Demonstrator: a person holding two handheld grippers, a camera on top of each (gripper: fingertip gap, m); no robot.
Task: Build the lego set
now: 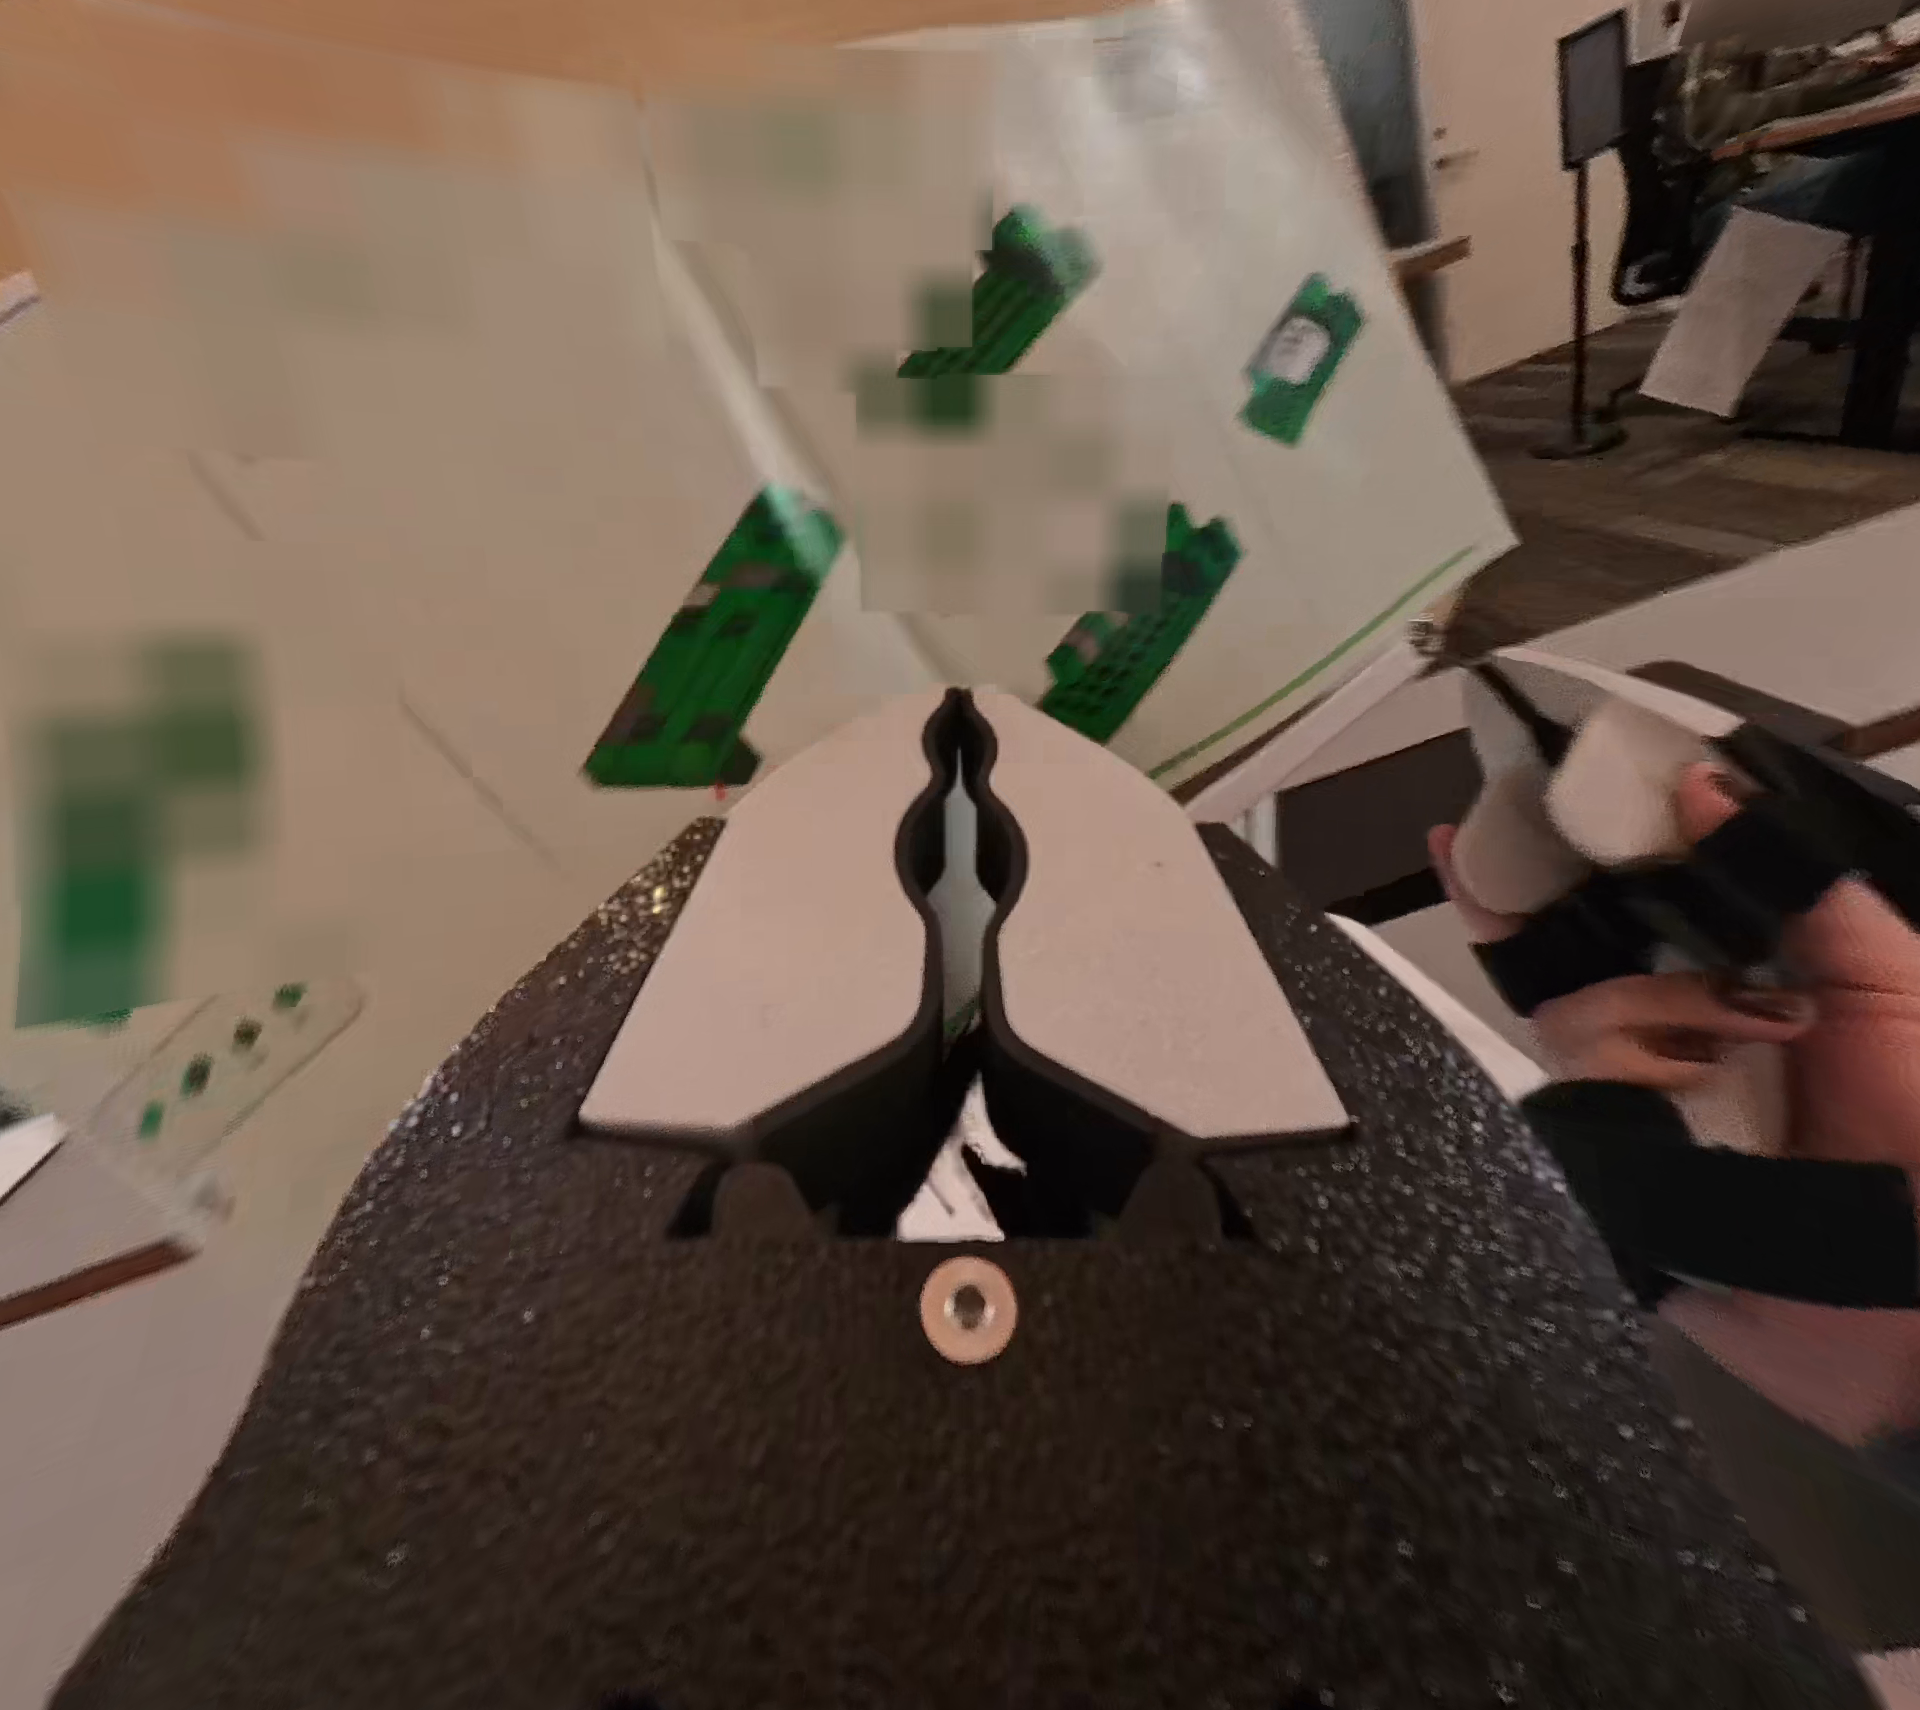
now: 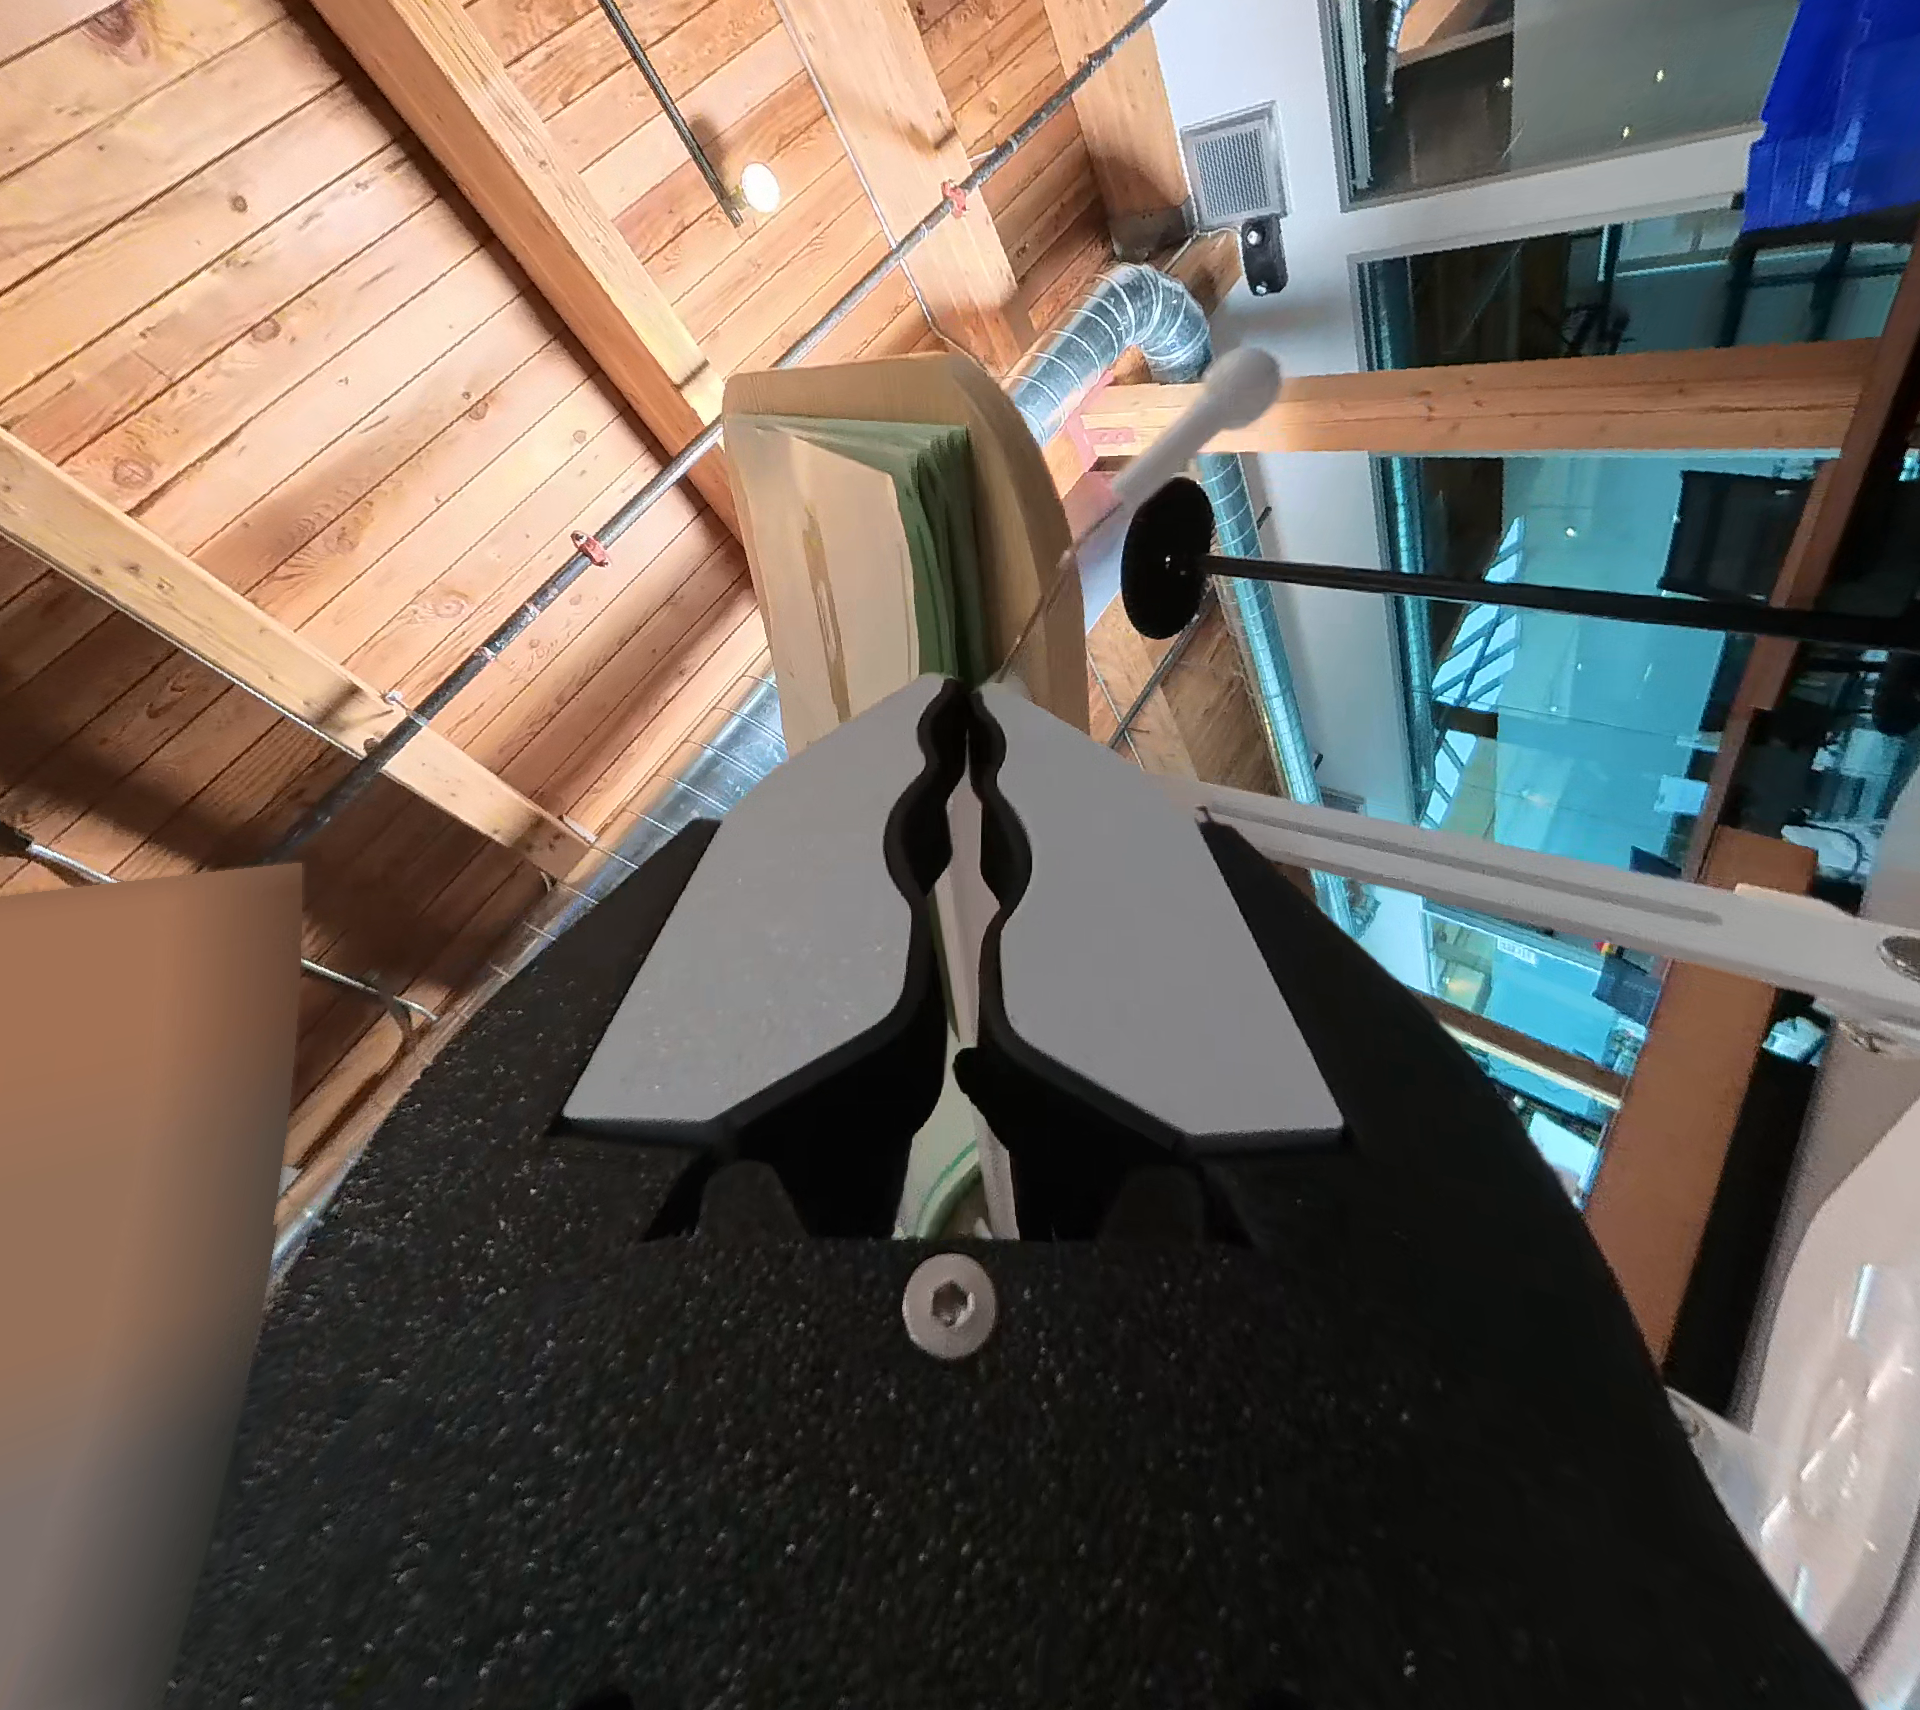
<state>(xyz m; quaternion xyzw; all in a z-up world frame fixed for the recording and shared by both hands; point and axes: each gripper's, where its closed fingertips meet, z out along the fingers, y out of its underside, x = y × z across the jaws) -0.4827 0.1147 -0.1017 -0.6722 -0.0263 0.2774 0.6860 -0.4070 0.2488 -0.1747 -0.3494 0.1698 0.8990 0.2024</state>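
An open instruction booklet [image 1: 1195, 206] with pictures of green brick builds fills the left wrist view, held up and tilted. My left gripper [image 1: 958, 704] is shut on the booklet's lower edge, and white paper shows between its fingers. In the right wrist view the booklet [image 2: 831, 548] is seen edge-on, its pages fanned just above my right gripper [image 2: 964, 694]. That gripper is shut on the booklet, with paper running down between the fingers. The right gripper also shows blurred in the left wrist view [image 1: 1475, 673], at the booklet's lower right corner, with a hand [image 1: 1714, 1037] on it.
A clear plastic bag [image 1: 223, 1078] with small green pieces lies at the lower left on the white table [image 1: 62, 1245]. Desks and a stand [image 1: 1590, 206] are far right. The right wrist view looks up at a wooden ceiling [image 2: 312, 206], a black pole [image 2: 1455, 590] and a white bar [image 2: 1558, 891]. The gap from one gripper's tips to the other's is roughly 20 cm.
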